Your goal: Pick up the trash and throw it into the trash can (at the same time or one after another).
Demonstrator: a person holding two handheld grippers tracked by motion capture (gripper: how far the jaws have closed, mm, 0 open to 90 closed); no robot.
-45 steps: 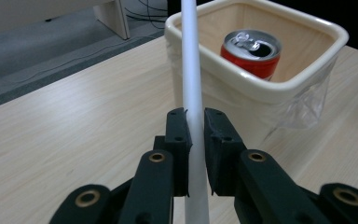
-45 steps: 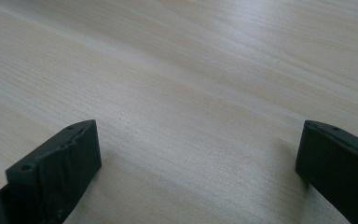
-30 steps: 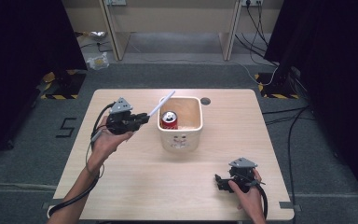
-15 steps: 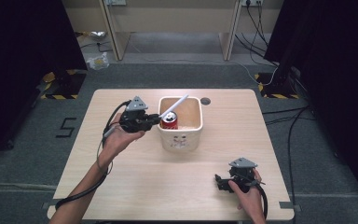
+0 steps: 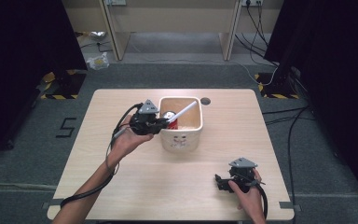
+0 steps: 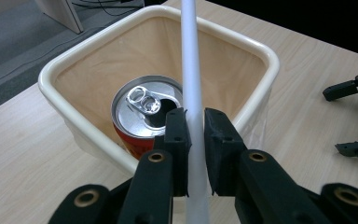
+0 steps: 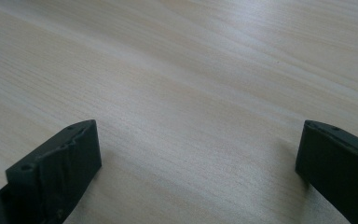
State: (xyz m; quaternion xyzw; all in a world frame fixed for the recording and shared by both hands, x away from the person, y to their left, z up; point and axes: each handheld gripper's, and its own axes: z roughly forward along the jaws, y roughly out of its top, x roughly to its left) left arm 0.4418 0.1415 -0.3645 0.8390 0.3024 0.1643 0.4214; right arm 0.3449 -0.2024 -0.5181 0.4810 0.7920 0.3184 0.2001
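The high view looks forward and down from above the person's side onto the whole tabletop [image 5: 121,186], with the cream bin [image 5: 182,140] just toward 12 o'clock of centre. The left gripper view rides its hand-held gripper [image 6: 195,135] and faces, from very near, down into that same bin [image 6: 74,70], the part it shares with the high view. The right gripper view sits low and close over bare wood [image 7: 191,93], which lies toward 4 o'clock in the high view.
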